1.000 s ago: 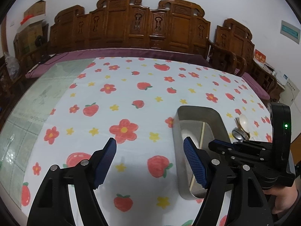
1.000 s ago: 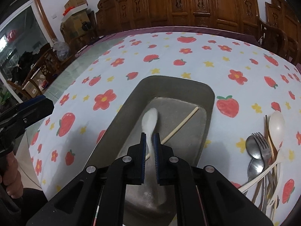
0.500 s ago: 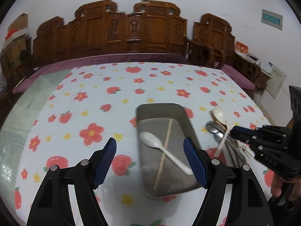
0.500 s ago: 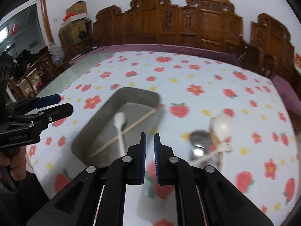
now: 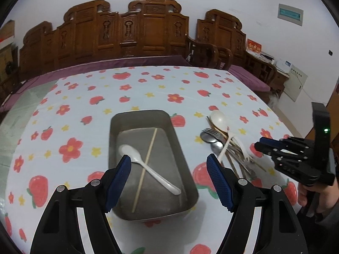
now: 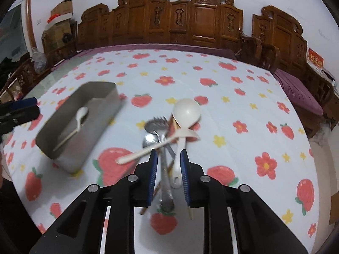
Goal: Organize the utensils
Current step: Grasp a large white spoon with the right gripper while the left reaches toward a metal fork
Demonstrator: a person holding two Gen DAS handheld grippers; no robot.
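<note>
A metal tray [image 5: 178, 148] [image 6: 106, 91] lies on the table and holds a white plastic spoon [image 5: 148, 169] [image 6: 81, 114] and one chopstick [image 5: 146, 165]. A pile of utensils [image 5: 224, 141] [image 6: 169, 131] lies to its right: white spoons, metal spoons, a fork, chopsticks. My left gripper [image 5: 168, 175] is open and empty above the tray's near end. My right gripper [image 6: 168, 169] is partly open, its jaws on either side of the pile's handles without gripping them; it also shows in the left wrist view [image 5: 260, 146].
The table has a white cloth [image 6: 233, 110] with strawberries and flowers. Carved wooden chairs [image 5: 148, 31] line the far edge, with more at the right [image 6: 279, 42]. Cardboard boxes [image 6: 61, 14] stand at the far left.
My right gripper has let go of the white spoon in the tray, swung right to the utensil pile and opened partway. My left gripper has drawn back, bringing tray and pile into view.
</note>
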